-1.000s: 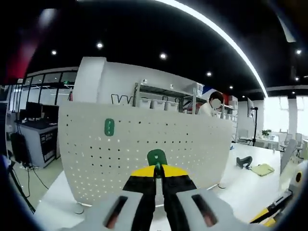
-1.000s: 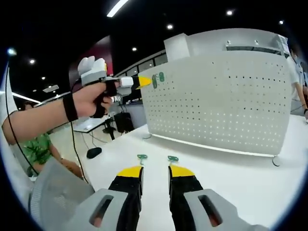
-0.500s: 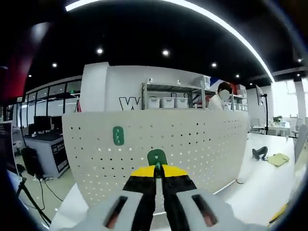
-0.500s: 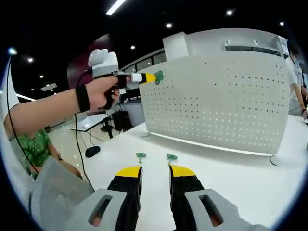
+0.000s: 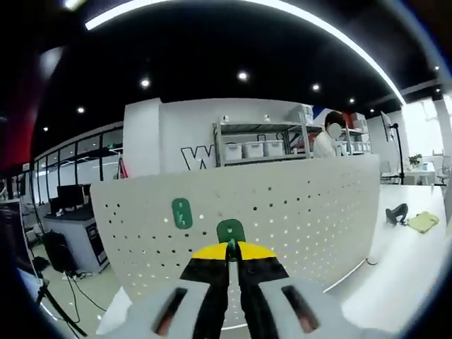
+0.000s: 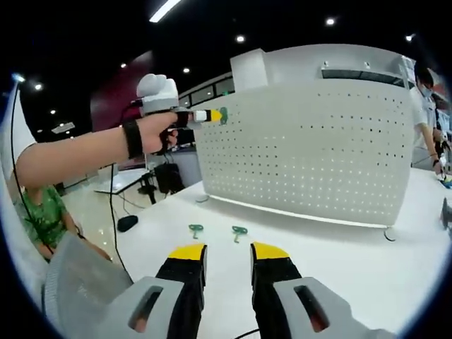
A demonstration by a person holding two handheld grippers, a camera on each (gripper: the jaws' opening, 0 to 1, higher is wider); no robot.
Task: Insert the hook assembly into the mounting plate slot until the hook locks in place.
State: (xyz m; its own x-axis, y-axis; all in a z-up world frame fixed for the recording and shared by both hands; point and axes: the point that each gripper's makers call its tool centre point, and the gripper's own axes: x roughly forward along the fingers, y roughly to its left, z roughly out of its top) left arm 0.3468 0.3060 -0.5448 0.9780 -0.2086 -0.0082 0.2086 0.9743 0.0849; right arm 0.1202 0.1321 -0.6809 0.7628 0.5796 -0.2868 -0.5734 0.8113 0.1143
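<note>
The left gripper (image 5: 232, 248) has its yellow-tipped jaws pressed together at lower centre of the left gripper view. In the right gripper view it sits at upper left, gripped by a hand (image 6: 157, 132) on an outstretched arm. The right gripper (image 6: 226, 251) rises from the bottom centre — jaws parted, nothing between them.

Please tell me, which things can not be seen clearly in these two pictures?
- Left gripper view: the left claw hides the held hook's lower part.
- Left gripper view: whether that hook touches the pegboard cannot be told.
- Right gripper view: the two hooks on the table are too small for their shape to be told.
</note>
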